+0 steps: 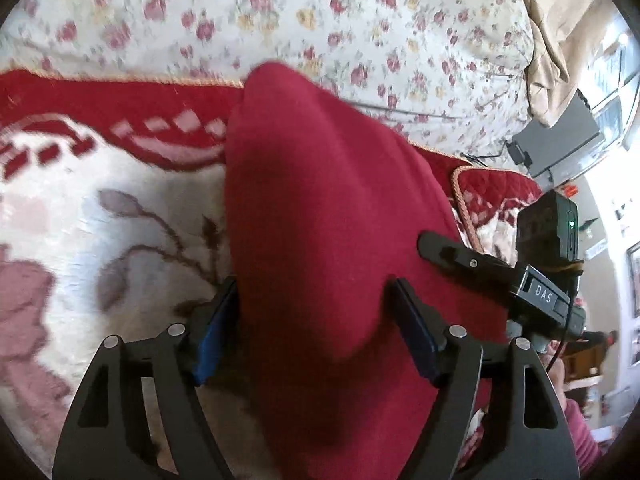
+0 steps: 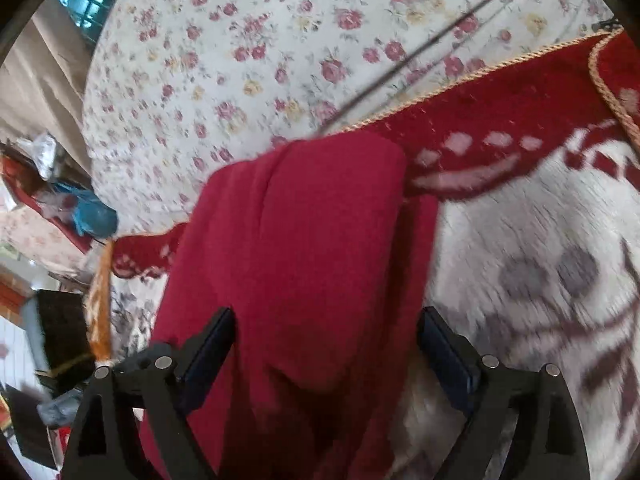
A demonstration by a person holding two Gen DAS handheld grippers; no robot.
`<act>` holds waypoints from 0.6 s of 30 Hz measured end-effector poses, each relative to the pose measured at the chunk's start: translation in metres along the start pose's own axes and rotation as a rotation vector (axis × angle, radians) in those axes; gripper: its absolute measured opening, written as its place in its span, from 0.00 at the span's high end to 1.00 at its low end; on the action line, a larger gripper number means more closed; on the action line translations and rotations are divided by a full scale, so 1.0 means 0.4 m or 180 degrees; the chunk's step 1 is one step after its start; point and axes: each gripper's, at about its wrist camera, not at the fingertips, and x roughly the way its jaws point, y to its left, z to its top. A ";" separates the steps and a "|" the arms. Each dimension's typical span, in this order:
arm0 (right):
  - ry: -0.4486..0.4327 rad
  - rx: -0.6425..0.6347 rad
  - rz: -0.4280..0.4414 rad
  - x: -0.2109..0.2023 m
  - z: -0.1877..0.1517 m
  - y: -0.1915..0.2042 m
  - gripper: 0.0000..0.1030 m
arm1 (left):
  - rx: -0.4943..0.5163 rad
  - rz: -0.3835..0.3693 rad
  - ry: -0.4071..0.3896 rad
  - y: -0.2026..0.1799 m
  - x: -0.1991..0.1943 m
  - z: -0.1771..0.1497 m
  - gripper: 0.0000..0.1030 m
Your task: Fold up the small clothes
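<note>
Red garment draped over the patterned blanket, running between spread jaws of left gripper and right gripper, neither visibly clamping. Judged soft, light, floppy; best pinched at corners or a hem edge.

black gripper, blue pads, perhaps.

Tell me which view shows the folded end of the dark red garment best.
The right wrist view: the dark red garment shows its doubled far end squarely, with a crease running down it. The left wrist view shows the same garment more as a rounded, blurred hump, its far end narrowing to a tip.
</note>
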 end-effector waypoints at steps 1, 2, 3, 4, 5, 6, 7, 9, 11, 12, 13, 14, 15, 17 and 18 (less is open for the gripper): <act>-0.0007 -0.0018 0.0019 0.005 0.001 0.003 0.13 | -0.0042 -0.0057 0.0006 0.006 0.004 0.003 0.27; -0.0015 -0.0061 0.0027 0.008 0.000 0.008 0.24 | -0.0055 -0.0084 0.0011 0.009 0.004 0.004 0.30; -0.0002 -0.0126 0.0006 0.012 -0.002 0.016 0.28 | -0.0043 -0.0099 0.0009 0.008 -0.001 0.005 0.33; -0.0019 -0.0175 -0.0011 0.011 -0.004 0.026 0.36 | -0.0016 -0.0086 -0.0017 0.005 -0.011 0.003 0.40; -0.0032 -0.0195 0.0010 0.004 -0.005 0.039 0.39 | 0.0017 -0.0077 -0.0044 0.001 -0.023 0.001 0.47; -0.0045 -0.0205 0.0029 -0.004 -0.003 0.043 0.44 | 0.0056 -0.0078 -0.0065 -0.007 -0.041 -0.002 0.51; -0.0089 -0.0234 0.0059 -0.018 -0.004 0.060 0.48 | 0.0071 -0.0092 -0.0061 -0.011 -0.055 -0.005 0.54; -0.0131 -0.0310 0.0194 -0.046 -0.010 0.098 0.50 | 0.0068 -0.0161 -0.0053 -0.019 -0.103 -0.018 0.55; -0.0112 -0.0383 0.0346 -0.074 -0.028 0.146 0.50 | 0.0170 -0.0049 -0.0062 -0.035 -0.168 -0.042 0.55; -0.0072 -0.0425 0.0381 -0.084 -0.042 0.170 0.50 | 0.0227 0.0027 -0.0063 -0.043 -0.199 -0.057 0.55; -0.0024 -0.0465 0.0397 -0.090 -0.056 0.193 0.50 | 0.0277 0.0113 -0.0049 -0.043 -0.241 -0.079 0.55; 0.0029 -0.0491 0.0429 -0.093 -0.071 0.211 0.50 | 0.0287 0.0166 -0.0031 -0.037 -0.267 -0.097 0.55; 0.0089 -0.0486 0.0487 -0.092 -0.090 0.230 0.50 | 0.0273 0.0209 -0.0017 -0.025 -0.287 -0.114 0.55; 0.0241 -0.0372 0.0607 -0.070 -0.138 0.256 0.50 | 0.0180 0.0298 -0.0008 0.020 -0.323 -0.155 0.55; 0.0317 -0.0345 0.0596 -0.052 -0.160 0.261 0.50 | 0.0154 0.0357 0.0010 0.039 -0.324 -0.169 0.55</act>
